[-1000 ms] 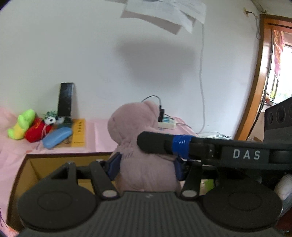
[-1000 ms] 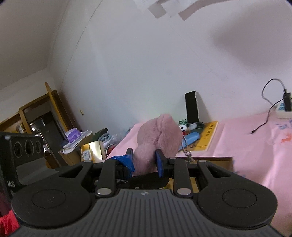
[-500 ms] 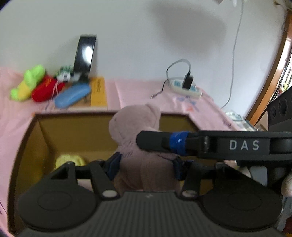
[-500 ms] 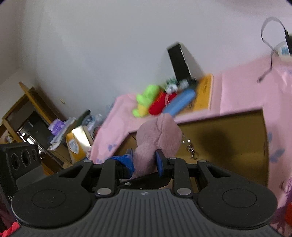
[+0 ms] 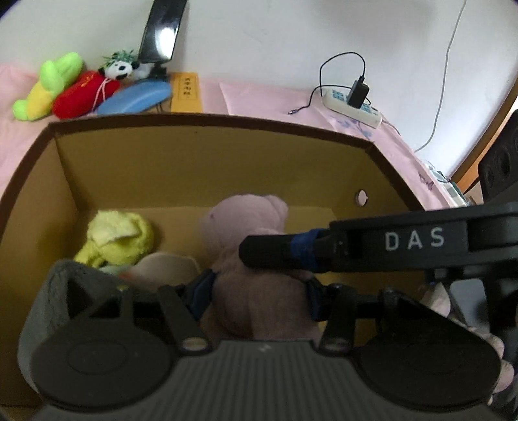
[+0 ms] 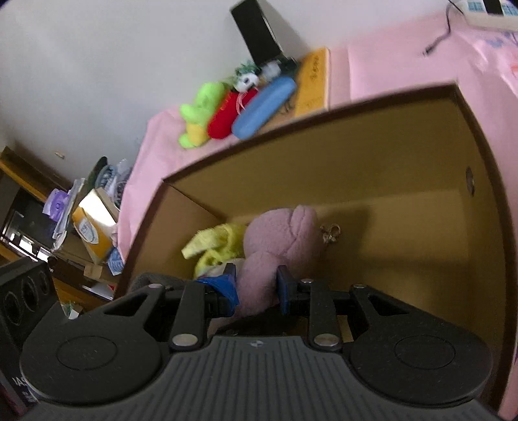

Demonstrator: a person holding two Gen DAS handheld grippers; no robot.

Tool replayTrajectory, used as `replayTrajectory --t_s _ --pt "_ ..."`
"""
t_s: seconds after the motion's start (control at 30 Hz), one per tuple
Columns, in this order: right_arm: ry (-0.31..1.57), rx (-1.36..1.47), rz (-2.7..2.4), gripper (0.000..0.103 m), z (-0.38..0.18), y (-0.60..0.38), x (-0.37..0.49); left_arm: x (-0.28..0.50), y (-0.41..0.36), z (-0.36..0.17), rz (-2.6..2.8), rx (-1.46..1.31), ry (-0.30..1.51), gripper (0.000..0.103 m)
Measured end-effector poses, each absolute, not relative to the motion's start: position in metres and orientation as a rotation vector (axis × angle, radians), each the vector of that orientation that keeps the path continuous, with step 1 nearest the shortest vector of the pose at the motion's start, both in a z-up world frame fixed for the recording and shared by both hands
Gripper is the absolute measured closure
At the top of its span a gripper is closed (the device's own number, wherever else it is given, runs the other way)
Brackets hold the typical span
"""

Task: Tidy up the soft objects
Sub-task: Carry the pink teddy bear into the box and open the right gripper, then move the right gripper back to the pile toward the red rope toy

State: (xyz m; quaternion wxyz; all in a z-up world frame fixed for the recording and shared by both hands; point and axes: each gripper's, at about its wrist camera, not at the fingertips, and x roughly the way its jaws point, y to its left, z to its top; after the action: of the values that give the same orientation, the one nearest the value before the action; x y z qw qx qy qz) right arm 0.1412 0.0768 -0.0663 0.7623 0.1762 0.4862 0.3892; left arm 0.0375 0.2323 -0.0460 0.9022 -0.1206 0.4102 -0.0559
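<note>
1. Our left claw [image 5: 259,296] grips the pink bear [image 5: 252,259] across its body, blue pads pressed into the plush on both sides.
2. Our right claw [image 6: 257,286] has the same bear [image 6: 278,239] between its pads lower down; its jaws are opening, yet the pads still dent the plush.
3. In the left view, one black finger [image 5: 278,256] of the right claw lies across the bear's front, a blue tape band around it.
4. The bear sits upright inside the box [image 5: 207,129], head below the rim, near the middle of the floor.
5. A small metal clasp [image 6: 330,234] hangs beside the bear's head.
6. Just left of the bear lies a yellow plush [image 5: 119,238], with a beige plush [image 5: 165,265] touching it in front.
7. A grey soft thing [image 5: 55,291] fills the box's near-left corner; we cannot tell what it is.
8. The box rests on a pink cloth [image 5: 265,97] that covers the table.
9. Behind the box, by the wall, lie a green plush [image 5: 48,85], a red plush [image 5: 84,94], a panda [image 5: 119,68] and a blue case [image 5: 136,100], all touching or nearly so.
10. A black stand [image 5: 163,30] rises behind them, and a yellow book [image 5: 186,92] lies beside the case.
11. A power strip [image 5: 351,103] with a black plug lies on the cloth at the right.
</note>
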Motion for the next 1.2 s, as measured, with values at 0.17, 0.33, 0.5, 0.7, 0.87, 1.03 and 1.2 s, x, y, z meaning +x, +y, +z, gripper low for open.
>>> replayTrajectory --t_s 0.17,0.33,0.5,0.7,0.87,1.03,1.2 --pt "1.082 0.379 0.819 0.09 -0.067 0.076 0.142 0.036 0.227 -0.047 -0.101 -0.225 0.858 0.049" --pt "1.087 0.404 0.784 0.09 -0.068 0.071 0.143 0.039 0.228 -0.047 -0.085 -0.224 0.859 0.045" --pt "1.036 0.445 0.749 0.089 -0.068 0.067 0.141 0.038 0.226 -0.047 -0.064 -0.207 0.853 0.039" --pt "0.953 0.486 0.735 0.089 -0.062 0.055 0.137 0.031 0.227 -0.037 -0.025 -0.213 0.815 0.037" --pt "0.908 0.537 0.733 0.089 -0.054 0.038 0.134 0.021 0.226 -0.021 -0.009 -0.215 0.773 0.036" --pt "0.85 0.568 0.736 0.089 -0.047 0.019 0.125 0.009 0.219 -0.003 0.0 -0.22 0.73 0.036" --pt "0.793 0.578 0.744 0.091 -0.04 -0.005 0.113 0.001 0.205 0.011 -0.015 -0.215 0.7 0.036"
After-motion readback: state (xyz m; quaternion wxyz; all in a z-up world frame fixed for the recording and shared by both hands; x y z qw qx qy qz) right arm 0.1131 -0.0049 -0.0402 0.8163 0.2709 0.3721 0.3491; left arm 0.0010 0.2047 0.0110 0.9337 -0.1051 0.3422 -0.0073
